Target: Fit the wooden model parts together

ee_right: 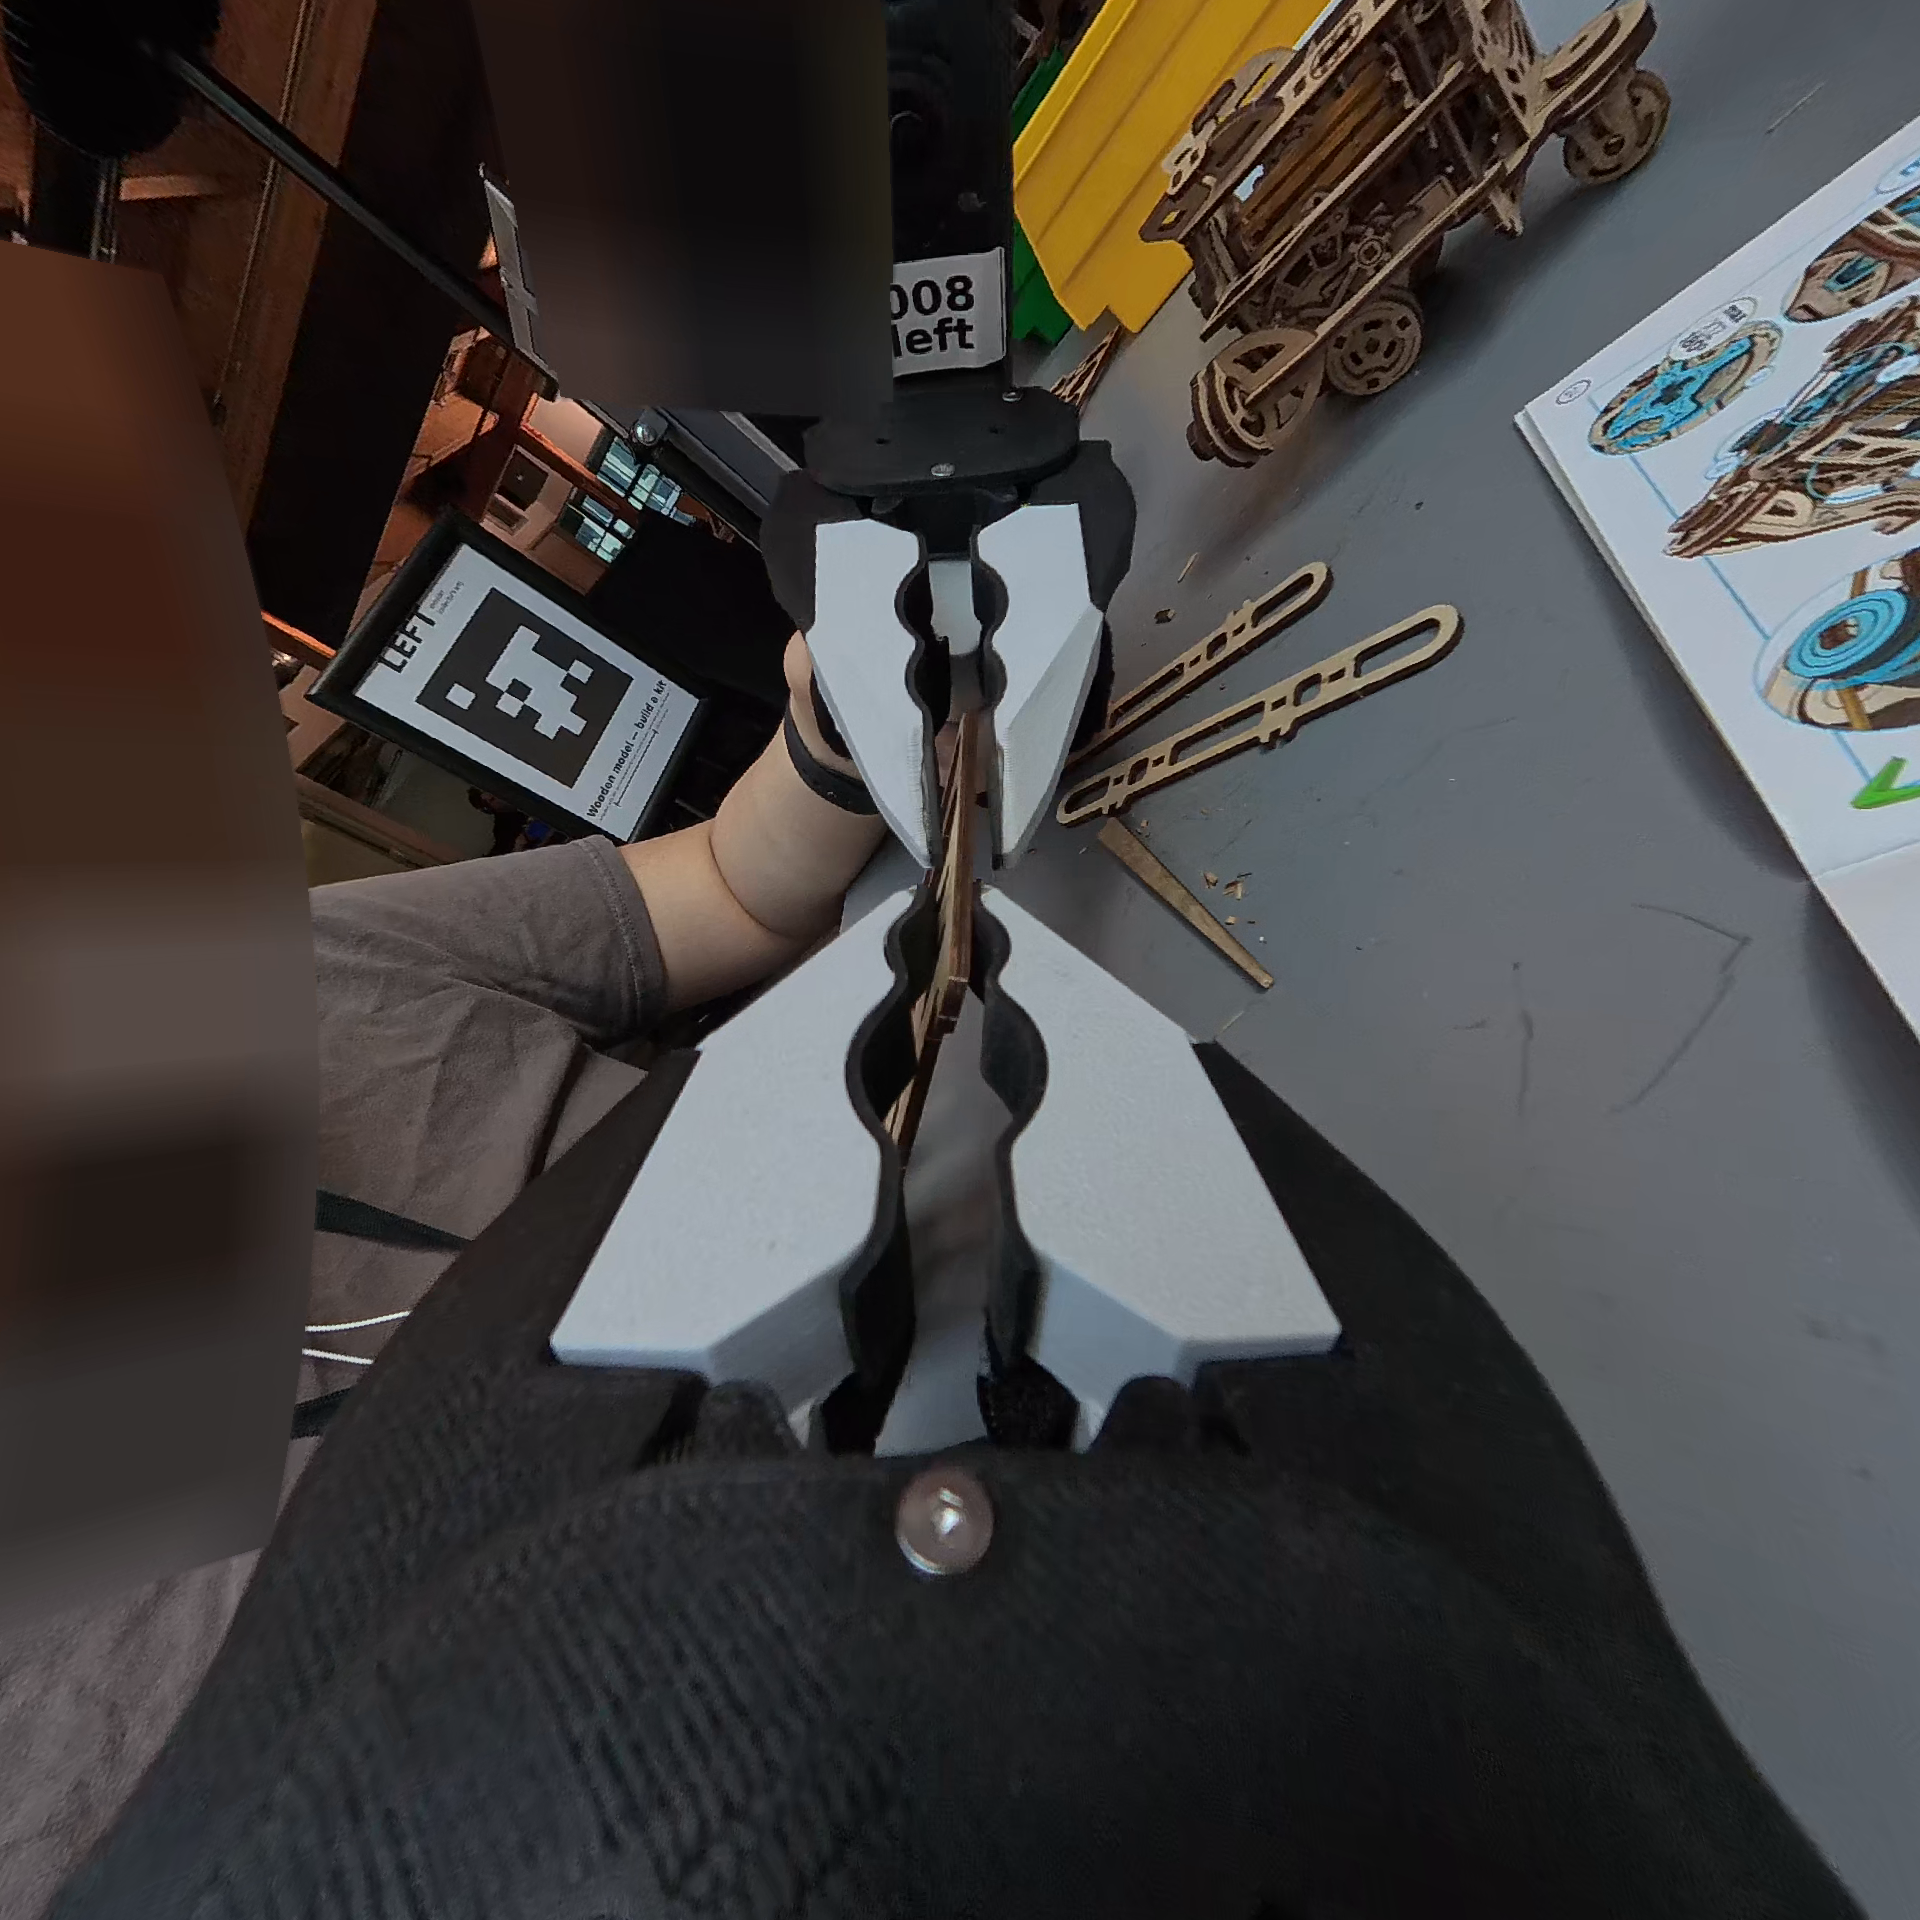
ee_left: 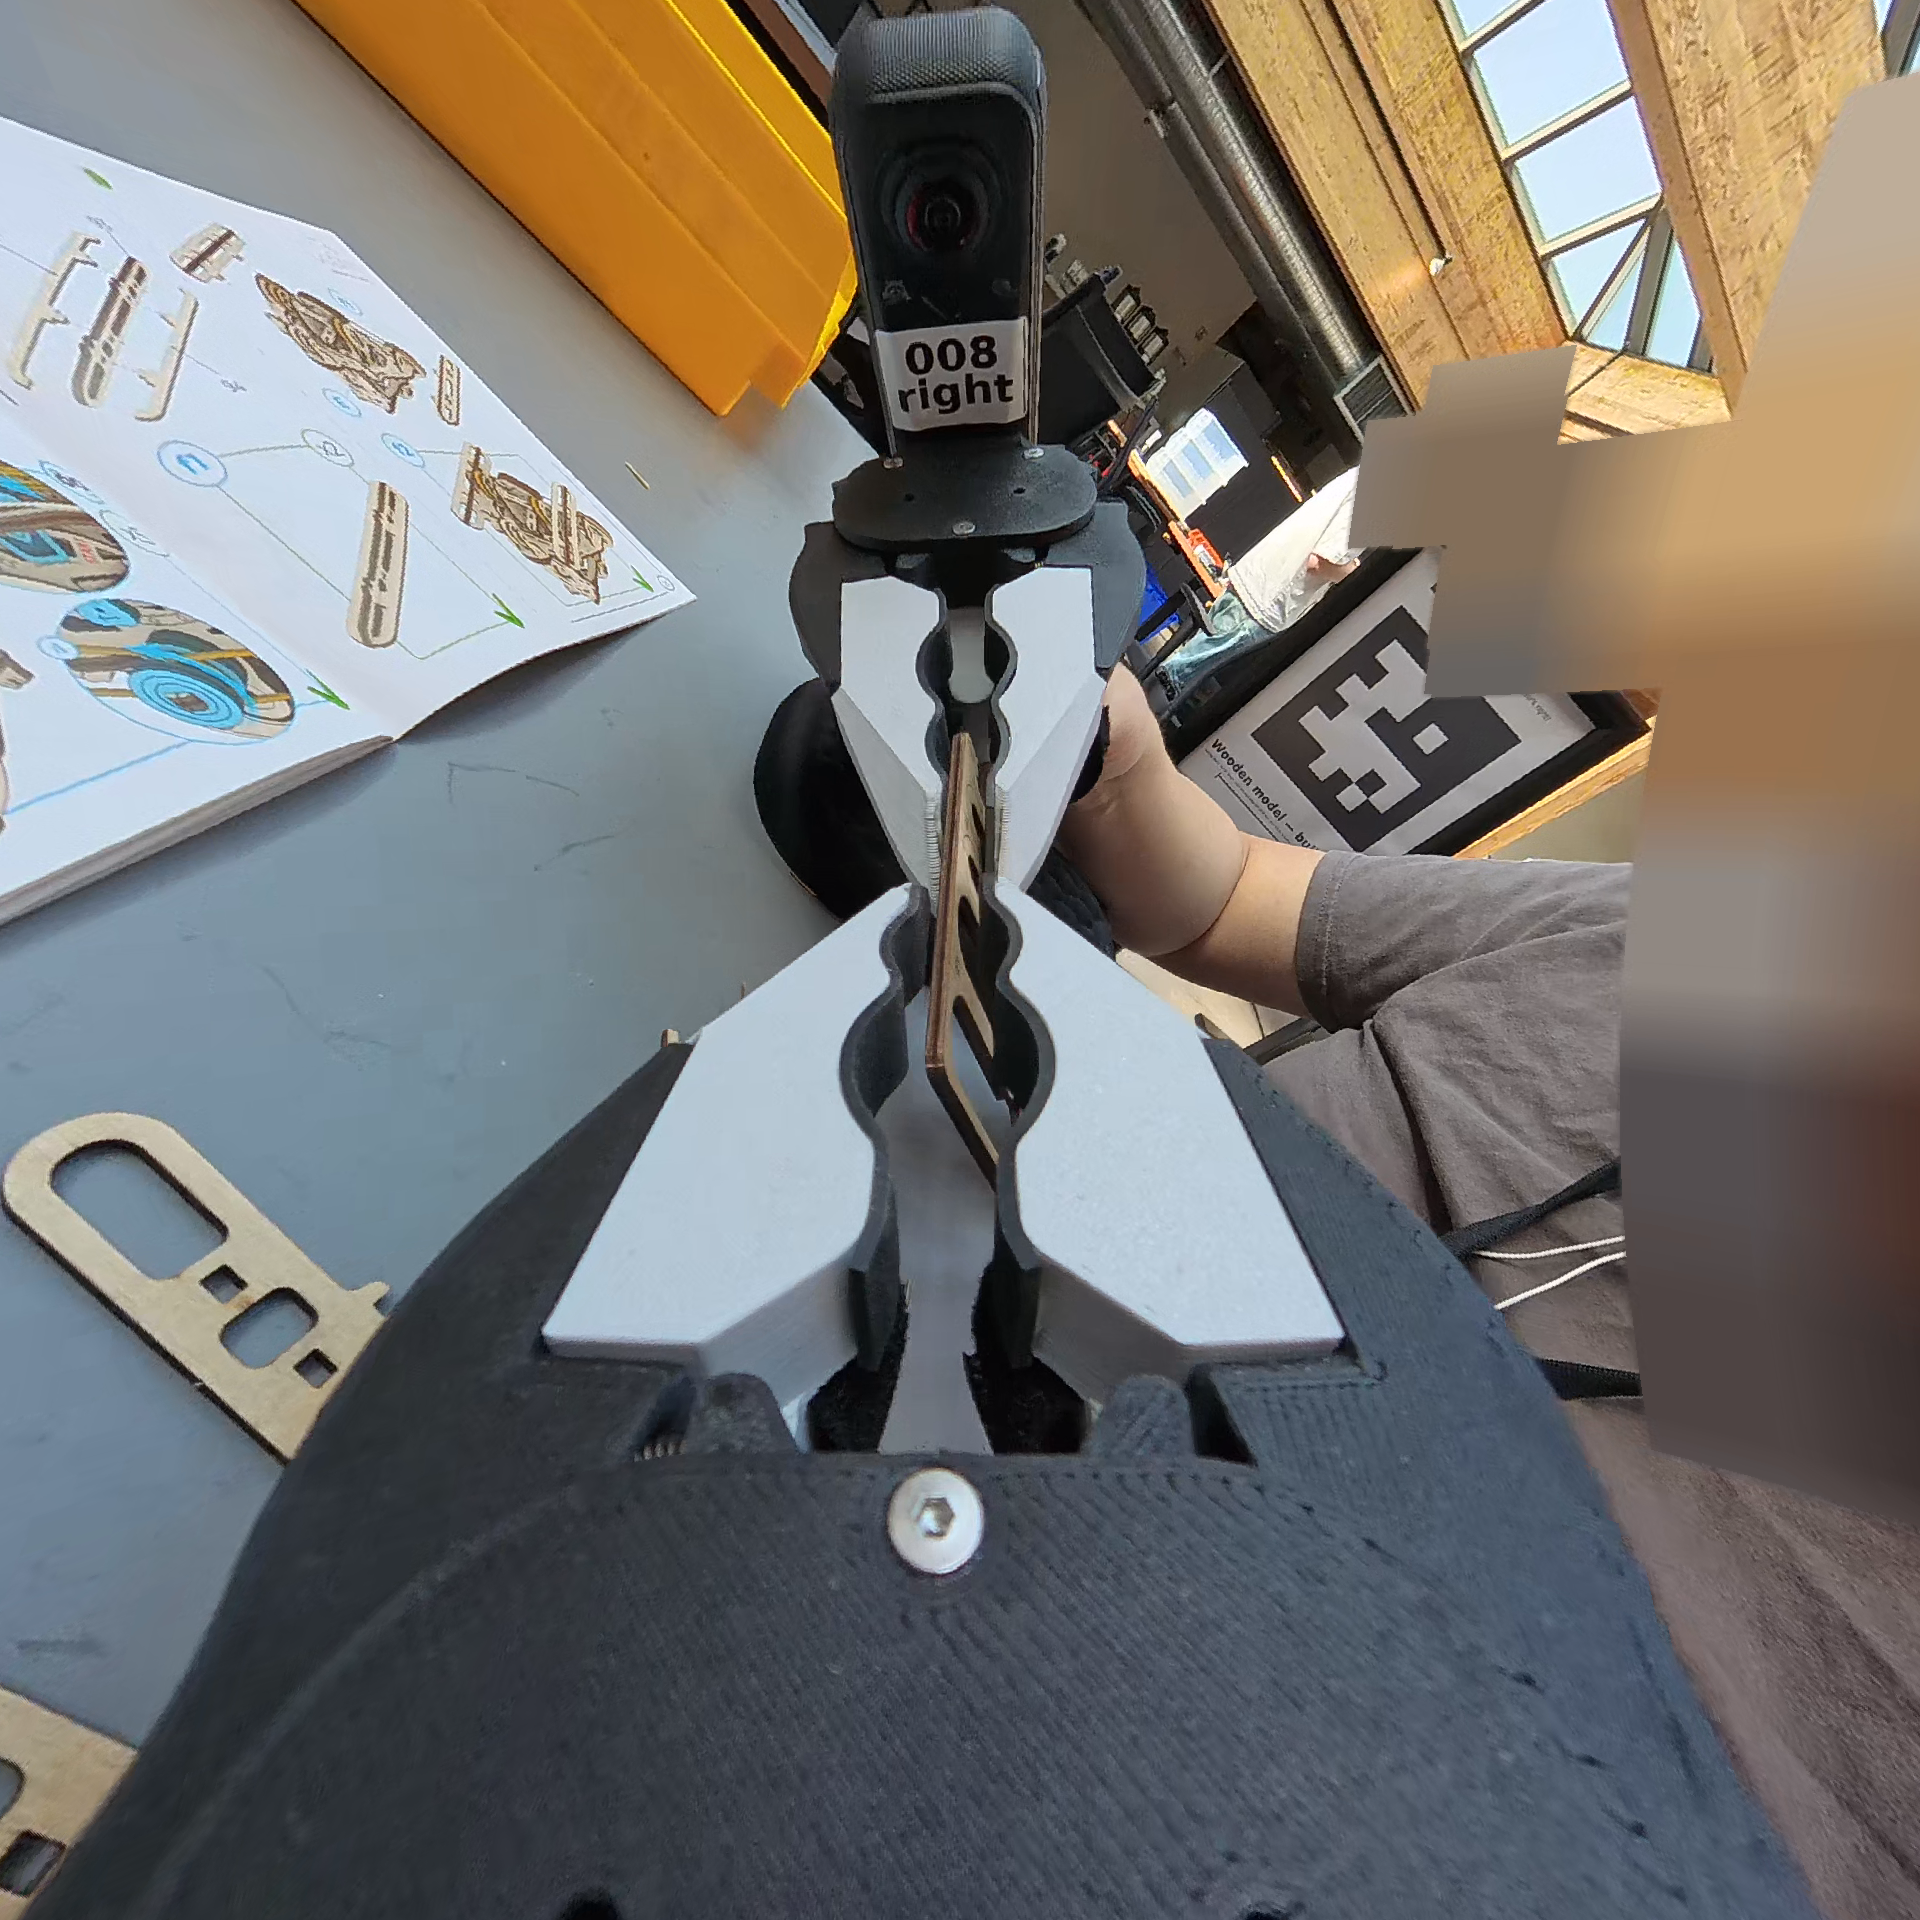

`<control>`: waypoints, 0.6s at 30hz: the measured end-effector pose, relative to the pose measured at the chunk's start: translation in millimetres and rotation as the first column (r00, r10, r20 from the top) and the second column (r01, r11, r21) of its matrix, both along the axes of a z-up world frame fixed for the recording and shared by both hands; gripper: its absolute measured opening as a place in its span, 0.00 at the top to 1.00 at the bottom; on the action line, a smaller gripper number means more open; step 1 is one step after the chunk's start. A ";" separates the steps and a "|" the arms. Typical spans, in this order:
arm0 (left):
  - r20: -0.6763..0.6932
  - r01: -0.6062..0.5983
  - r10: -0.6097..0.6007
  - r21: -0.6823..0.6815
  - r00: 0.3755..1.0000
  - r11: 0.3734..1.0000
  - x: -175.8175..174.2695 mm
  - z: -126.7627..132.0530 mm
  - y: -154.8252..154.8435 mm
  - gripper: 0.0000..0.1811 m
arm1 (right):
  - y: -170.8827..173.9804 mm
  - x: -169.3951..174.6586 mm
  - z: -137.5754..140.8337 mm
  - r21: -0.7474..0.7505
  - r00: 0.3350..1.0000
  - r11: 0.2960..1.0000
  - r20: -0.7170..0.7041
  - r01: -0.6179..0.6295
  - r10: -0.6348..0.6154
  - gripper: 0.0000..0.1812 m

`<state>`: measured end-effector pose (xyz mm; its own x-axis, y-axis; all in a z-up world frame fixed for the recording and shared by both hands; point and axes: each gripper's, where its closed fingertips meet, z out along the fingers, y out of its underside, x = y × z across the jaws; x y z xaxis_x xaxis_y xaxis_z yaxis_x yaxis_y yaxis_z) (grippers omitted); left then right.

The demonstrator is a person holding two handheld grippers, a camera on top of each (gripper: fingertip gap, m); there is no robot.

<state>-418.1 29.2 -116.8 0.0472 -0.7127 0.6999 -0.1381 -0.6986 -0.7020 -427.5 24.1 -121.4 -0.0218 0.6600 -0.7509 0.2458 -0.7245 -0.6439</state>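
Note:
A thin slotted wooden strip (ee_left: 951,987) is seen edge-on, spanning both grippers tip to tip above the grey table (ee_left: 468,935). My left gripper (ee_left: 961,902) is shut on its near end. My right gripper (ee_left: 966,860) faces it and is shut on the far end. In the right wrist view the same strip (ee_right: 948,935) runs from my right gripper (ee_right: 945,904) into the left gripper (ee_right: 961,854). The gripper tips almost touch. Whether the strip is one piece or two joined is hidden by the fingers.
Loose slotted wooden parts (ee_left: 177,1278) lie at the left; two long strips (ee_right: 1268,707) and a thin stick (ee_right: 1184,904) lie on the table. A built wooden vehicle (ee_right: 1382,208), an open instruction booklet (ee_left: 312,468), a yellow bin (ee_left: 623,177) and a framed marker sign (ee_right: 520,686) stand around. The grippers are tip to tip, or close to it. Both grippers' tips are roughly 20 centimetres from the built wooden vehicle (ee_right: 1382,208).

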 end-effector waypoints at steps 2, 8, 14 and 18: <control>0.019 0.005 -0.005 -0.018 1.000 1.000 -0.6 1.7 0.0 0.99 | -1.9 -1.2 -0.8 0.009 1.000 1.000 0.009 -0.009 0.009 0.99; -0.007 -0.004 0.004 0.012 1.000 1.000 -1.4 0.3 0.6 0.99 | 0.7 -2.0 -3.4 -0.009 1.000 1.000 0.016 0.007 -0.007 0.97; -0.001 0.011 -0.011 -0.026 1.000 1.000 -1.0 -2.3 -0.5 0.99 | -1.0 -1.8 -4.6 -0.017 1.000 1.000 0.024 -0.001 0.002 0.99; -0.017 0.012 -0.012 0.001 1.000 1.000 -0.2 -3.4 -2.0 0.99 | -2.1 -1.0 -6.0 -0.026 1.000 1.000 0.027 -0.013 0.013 0.99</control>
